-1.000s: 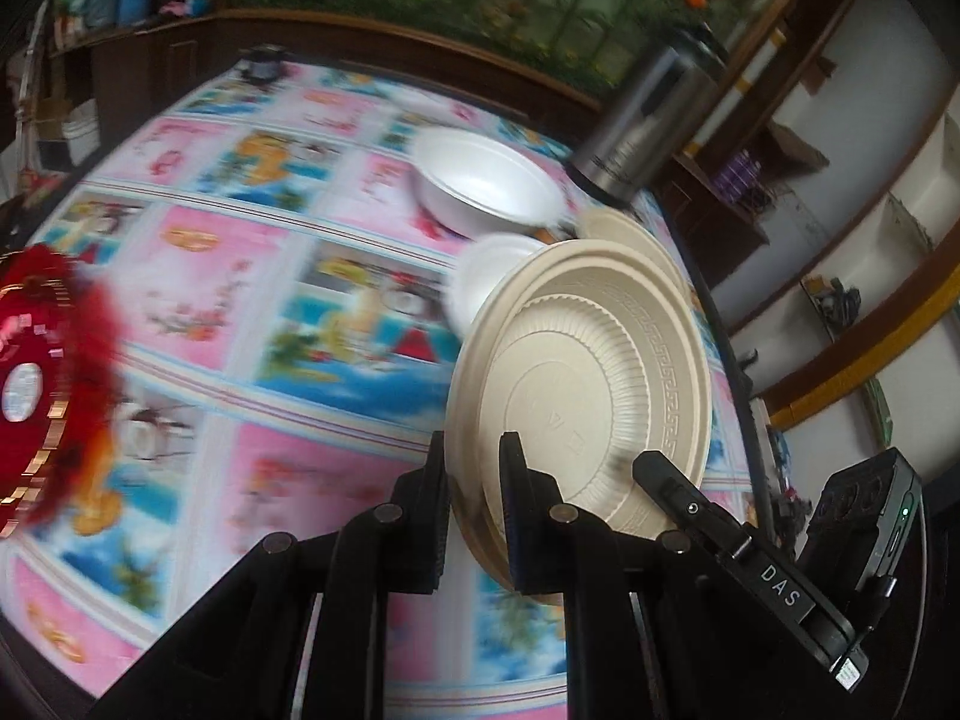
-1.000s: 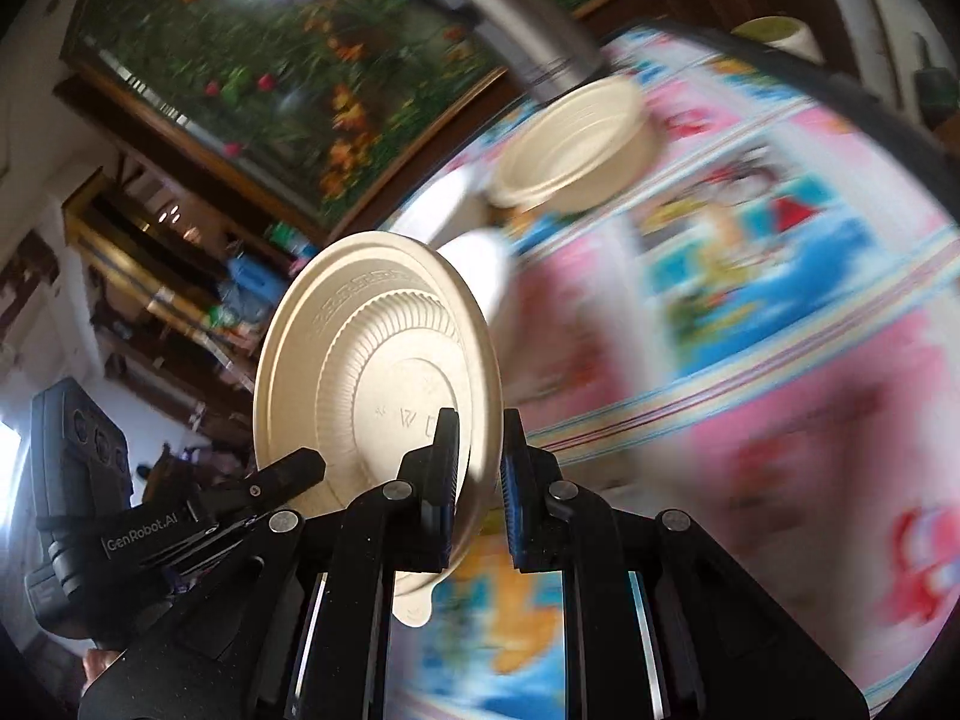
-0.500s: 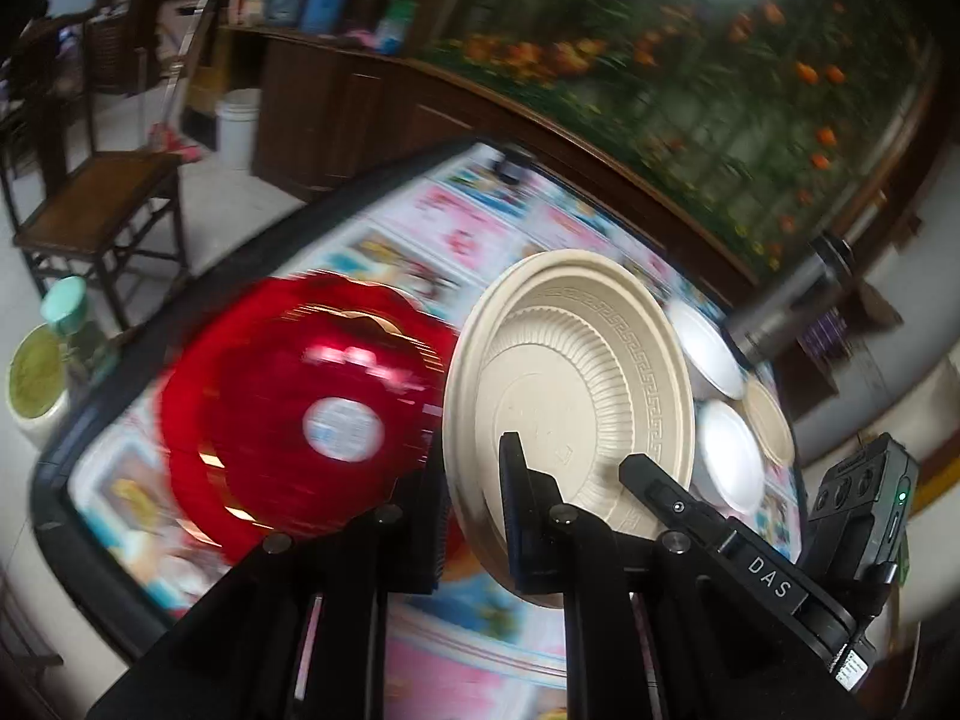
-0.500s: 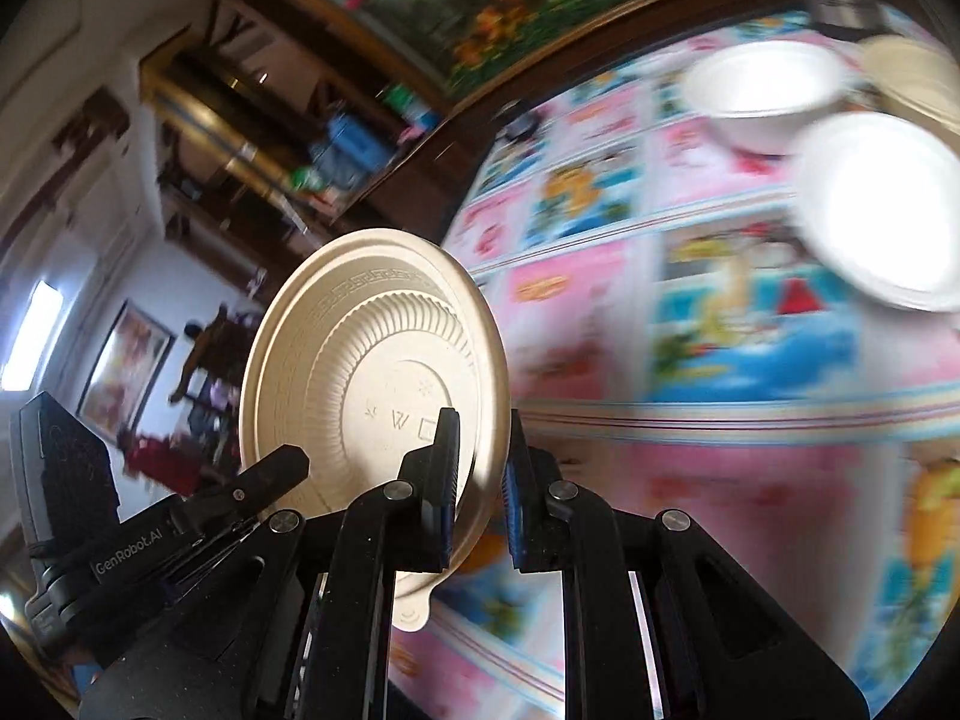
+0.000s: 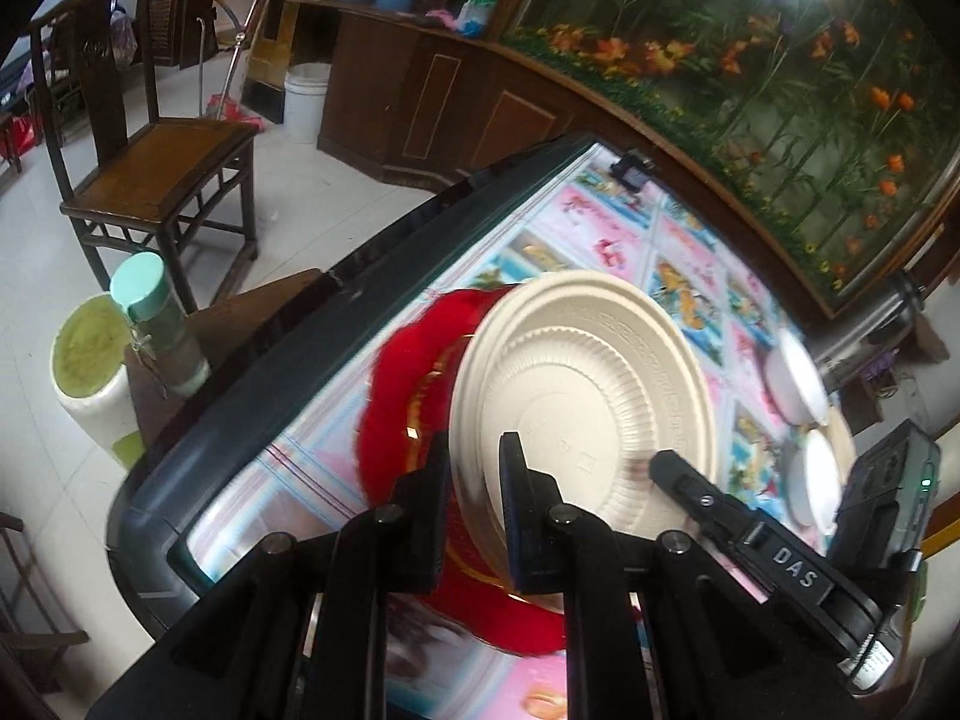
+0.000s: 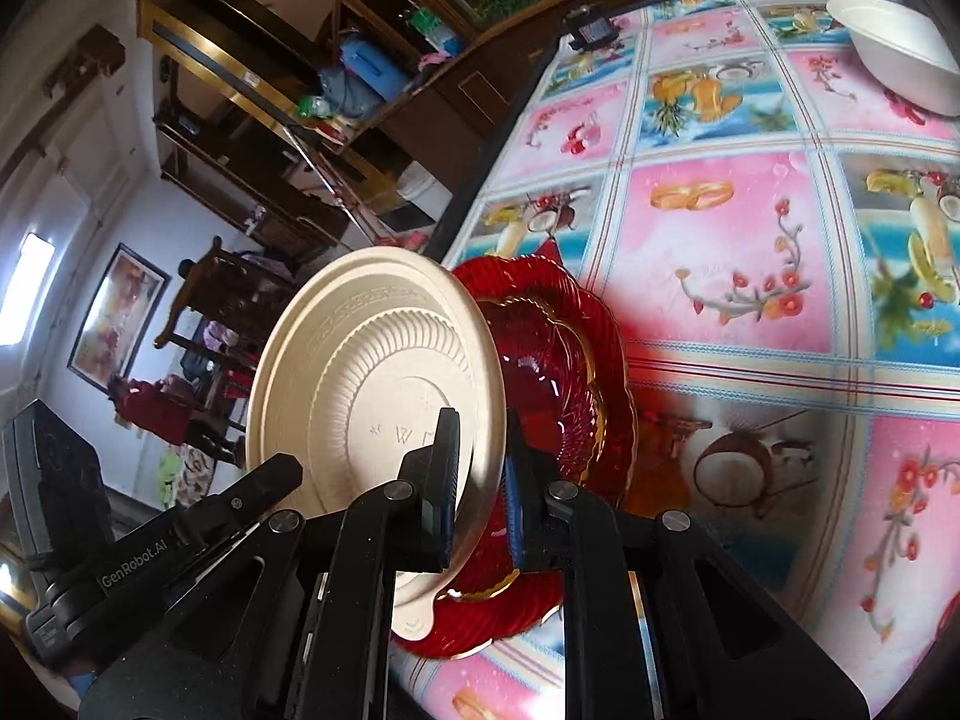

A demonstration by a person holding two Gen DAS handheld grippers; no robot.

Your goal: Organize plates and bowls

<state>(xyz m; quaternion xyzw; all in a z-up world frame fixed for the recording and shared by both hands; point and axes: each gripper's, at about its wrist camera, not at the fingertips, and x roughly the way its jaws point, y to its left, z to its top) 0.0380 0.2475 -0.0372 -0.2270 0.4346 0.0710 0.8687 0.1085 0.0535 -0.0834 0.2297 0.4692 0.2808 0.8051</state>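
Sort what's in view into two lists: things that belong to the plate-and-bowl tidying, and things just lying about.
Part of the job:
beige plate, pinched between both grippers, left and right
red plate
white bowl
white plates

Just lying about:
metal flask
green-capped bottle
wooden chair
white bucket

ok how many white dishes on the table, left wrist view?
2. One white foam dish sits beside the steel flask at the far end; the other lies nearer the camera. The held beige ribbed plate may hide more.
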